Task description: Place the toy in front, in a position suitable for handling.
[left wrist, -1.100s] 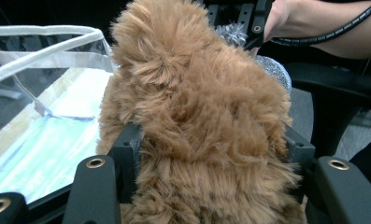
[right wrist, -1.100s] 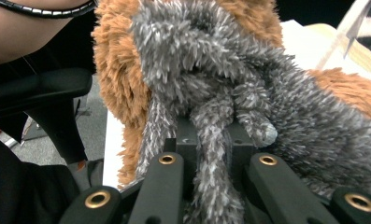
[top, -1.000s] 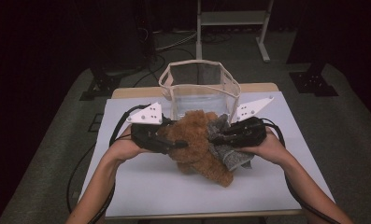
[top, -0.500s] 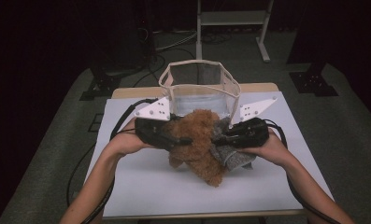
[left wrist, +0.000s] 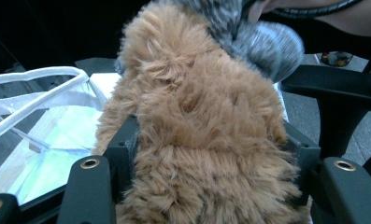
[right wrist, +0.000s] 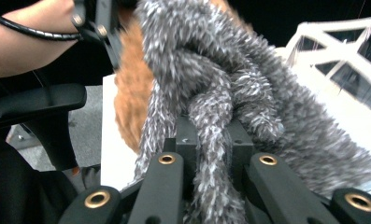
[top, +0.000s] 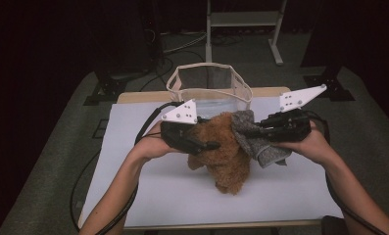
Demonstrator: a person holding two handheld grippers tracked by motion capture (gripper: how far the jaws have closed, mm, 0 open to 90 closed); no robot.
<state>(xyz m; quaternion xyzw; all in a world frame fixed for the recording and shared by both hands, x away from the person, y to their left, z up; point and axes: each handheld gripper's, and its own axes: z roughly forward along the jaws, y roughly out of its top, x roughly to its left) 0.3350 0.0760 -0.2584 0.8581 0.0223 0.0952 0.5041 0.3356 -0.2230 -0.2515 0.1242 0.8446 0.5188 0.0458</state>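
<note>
Above the tabletop (top: 148, 196), my left gripper (top: 209, 145) has its jaws, just easing wider, around the brown plush (top: 229, 159), my right gripper (top: 248, 132) clamped on the grey cloth (top: 268, 152).

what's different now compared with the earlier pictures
The right claw has lifted the grey furry cloth up and toward the mesh basket; the brown furry cloth rose with it. The left claw, its jaws just opening a little, still has brown fur between them. Basket and table stayed put.
</note>
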